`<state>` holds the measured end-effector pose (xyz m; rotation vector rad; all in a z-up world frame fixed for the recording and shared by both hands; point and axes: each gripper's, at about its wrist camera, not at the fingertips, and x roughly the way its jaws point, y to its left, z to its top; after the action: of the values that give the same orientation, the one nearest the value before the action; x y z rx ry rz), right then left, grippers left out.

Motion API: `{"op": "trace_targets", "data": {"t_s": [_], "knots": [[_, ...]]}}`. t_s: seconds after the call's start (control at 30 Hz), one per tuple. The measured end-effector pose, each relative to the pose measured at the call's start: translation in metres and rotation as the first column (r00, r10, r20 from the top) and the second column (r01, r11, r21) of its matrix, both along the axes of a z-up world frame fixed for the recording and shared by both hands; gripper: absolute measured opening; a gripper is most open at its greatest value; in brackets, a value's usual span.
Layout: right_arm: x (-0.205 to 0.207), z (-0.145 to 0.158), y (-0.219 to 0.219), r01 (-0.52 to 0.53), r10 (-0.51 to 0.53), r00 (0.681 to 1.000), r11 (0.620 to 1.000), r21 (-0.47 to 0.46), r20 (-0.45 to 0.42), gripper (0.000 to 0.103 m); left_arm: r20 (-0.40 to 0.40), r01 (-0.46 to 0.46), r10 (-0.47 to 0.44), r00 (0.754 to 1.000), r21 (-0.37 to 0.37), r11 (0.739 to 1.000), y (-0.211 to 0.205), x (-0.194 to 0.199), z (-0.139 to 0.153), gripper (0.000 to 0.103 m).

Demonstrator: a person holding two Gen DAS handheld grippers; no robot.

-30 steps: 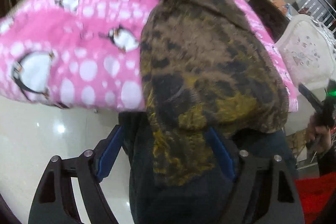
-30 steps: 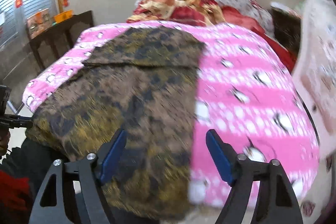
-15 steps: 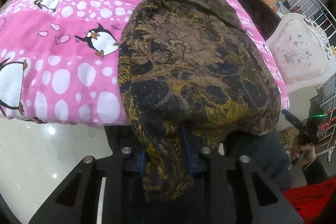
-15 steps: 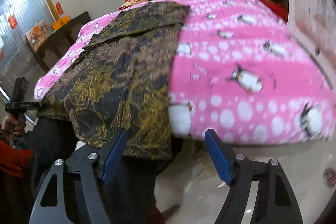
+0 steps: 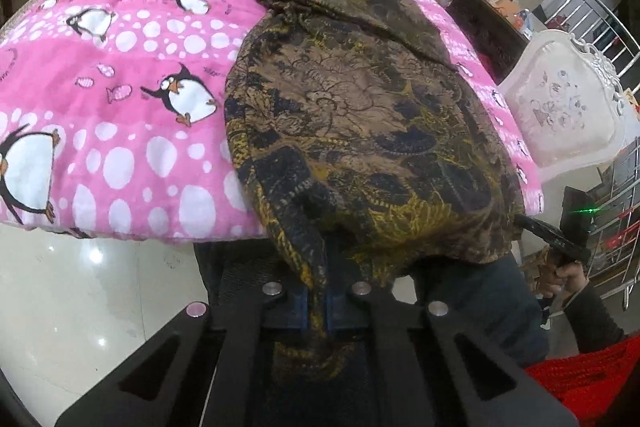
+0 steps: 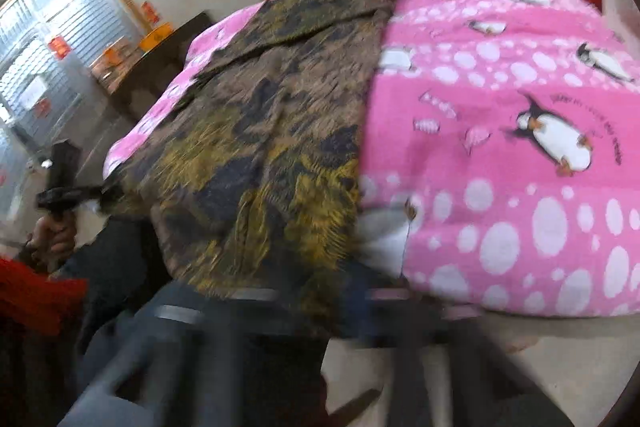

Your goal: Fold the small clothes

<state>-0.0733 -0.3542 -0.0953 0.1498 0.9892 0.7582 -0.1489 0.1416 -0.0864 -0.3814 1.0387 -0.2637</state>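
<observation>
Left gripper (image 5: 316,301) pinches the hem of a brown garment (image 5: 360,115) at bottom centre; it lies on a pink blanket (image 5: 120,99). Right gripper (image 6: 320,311) is blurred, state unclear.

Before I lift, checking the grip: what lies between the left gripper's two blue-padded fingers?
The left wrist view shows a bunched hem of the brown-and-gold patterned garment pinched in the left gripper; no pink penguin blanket is caught.

Brown patterned garment (image 6: 280,131) (blurred) drapes over the pink penguin blanket (image 6: 500,147)
</observation>
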Motion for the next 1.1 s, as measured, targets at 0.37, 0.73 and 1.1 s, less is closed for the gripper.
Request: {"op": "trace_targets", "data": {"t_s": [0.37,0.73,1.1], "knots": [[0.015,-0.006,0.021,-0.087,0.087,0.996,0.995,-0.05,-0.006,0.013,0.011,0.035,-0.035,0.999,-0.035,0.999,0.002,0.013,-0.001,0.008],[-0.037,0.117,-0.017,-0.058,0.018,0.96,0.989,0.134,0.28,0.004,0.249,0.044,-0.016,0.968,-0.105,0.994,0.015,-0.035,0.082,0.004],[-0.103,0.229,-0.045,-0.076,-0.064,0.834,0.97,0.229,0.548,0.004,0.471,0.219,-0.151,0.869,-0.091,0.972,0.017,-0.108,0.191,0.004]]}}
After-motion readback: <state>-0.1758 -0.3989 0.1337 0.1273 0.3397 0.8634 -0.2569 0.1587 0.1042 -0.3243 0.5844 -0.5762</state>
